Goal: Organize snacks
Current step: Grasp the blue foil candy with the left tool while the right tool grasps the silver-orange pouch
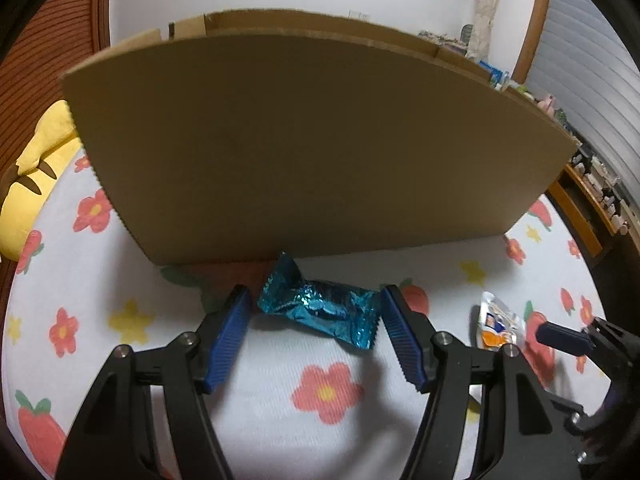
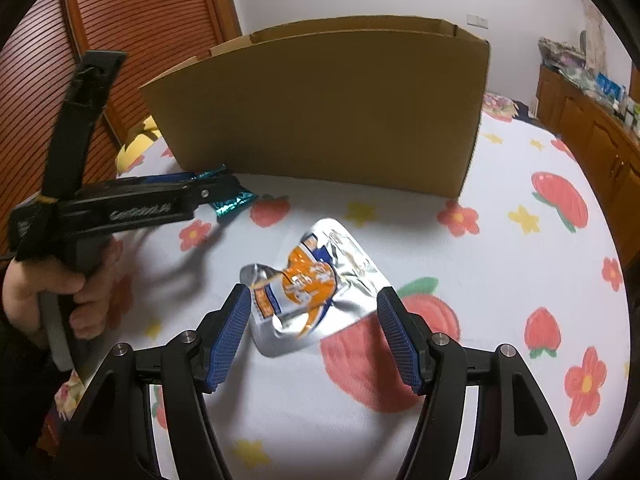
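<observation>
A shiny teal-wrapped snack [image 1: 320,307] lies on the flowered sheet between the blue pads of my left gripper [image 1: 314,300], which is open around it without touching. A silver and orange snack pouch [image 2: 310,286] lies between the pads of my right gripper [image 2: 314,300], also open. The pouch also shows in the left wrist view [image 1: 496,326]. An open cardboard box [image 1: 304,144] stands just behind both snacks; its inside is hidden. The left gripper also shows in the right wrist view [image 2: 222,190] beside the teal snack [image 2: 234,204].
The white sheet with red flowers and strawberries [image 2: 500,248] covers the bed. A yellow plush toy [image 1: 36,172] lies left of the box. Wooden cabinets with clutter [image 2: 600,120] stand at the right, slatted wooden doors [image 2: 132,20] at the left.
</observation>
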A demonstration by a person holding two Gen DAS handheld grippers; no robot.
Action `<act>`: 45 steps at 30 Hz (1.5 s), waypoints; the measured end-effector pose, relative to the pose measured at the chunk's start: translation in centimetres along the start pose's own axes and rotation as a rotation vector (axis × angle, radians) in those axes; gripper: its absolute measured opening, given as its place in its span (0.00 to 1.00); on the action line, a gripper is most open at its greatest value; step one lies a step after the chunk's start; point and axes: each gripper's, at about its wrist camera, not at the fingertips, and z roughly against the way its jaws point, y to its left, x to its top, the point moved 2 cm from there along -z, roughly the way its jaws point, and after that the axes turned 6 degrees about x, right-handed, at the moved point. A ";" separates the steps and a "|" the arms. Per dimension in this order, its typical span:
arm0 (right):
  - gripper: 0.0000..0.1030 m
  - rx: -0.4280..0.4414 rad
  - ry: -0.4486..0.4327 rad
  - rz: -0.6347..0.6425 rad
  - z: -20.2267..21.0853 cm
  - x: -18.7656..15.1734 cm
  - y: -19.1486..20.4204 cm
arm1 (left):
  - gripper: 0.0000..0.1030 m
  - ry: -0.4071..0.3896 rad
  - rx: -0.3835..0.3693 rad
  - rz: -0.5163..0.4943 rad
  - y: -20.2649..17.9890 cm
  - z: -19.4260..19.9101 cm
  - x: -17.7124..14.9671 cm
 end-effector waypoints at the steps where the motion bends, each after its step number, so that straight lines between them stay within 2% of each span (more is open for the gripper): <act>1: 0.65 0.003 0.001 -0.007 -0.1 -0.1 -0.1 | 0.63 0.003 0.002 -0.002 -0.1 -0.2 0.0; 3: 0.65 0.013 0.004 -0.022 -0.1 -0.3 -0.5 | 0.58 0.005 0.016 -0.014 -0.3 -0.5 0.0; 8: 0.67 0.038 0.002 -0.038 -0.2 -0.7 -0.6 | 0.36 -0.017 0.031 -0.028 -0.4 -0.5 -0.1; 13: 0.69 0.049 0.009 -0.024 -0.6 -0.2 -0.2 | 0.33 -0.025 0.022 -0.051 -0.5 -0.1 -0.6; 25: 0.72 0.038 0.036 0.005 -3.1 2.2 0.5 | 0.32 -0.025 0.011 -0.085 0.1 1.0 -1.2; 34: 0.73 -0.098 0.065 0.142 -4.0 1.3 2.3 | 0.31 -0.036 0.010 -0.097 -0.4 1.3 -1.4; 36: 0.73 -0.100 0.066 0.146 -3.9 1.1 2.3 | 0.32 -0.034 0.008 -0.097 -0.5 1.3 -1.6; 39: 0.71 -0.102 0.075 0.146 -3.8 1.1 2.1 | 0.35 -0.019 0.006 -0.088 -0.2 1.2 -1.7; 41: 0.65 -0.097 0.078 0.147 -3.5 1.0 1.9 | 0.47 -0.006 -0.006 -0.088 0.0 1.2 -1.7; 42: 0.60 -0.094 0.079 0.147 -3.4 0.9 1.8 | 0.50 -0.002 -0.001 -0.093 -0.1 1.2 -1.7; 45: 0.58 -0.086 0.086 0.154 -3.1 1.0 1.7 | 0.50 -0.002 0.013 -0.104 -0.3 1.1 -1.8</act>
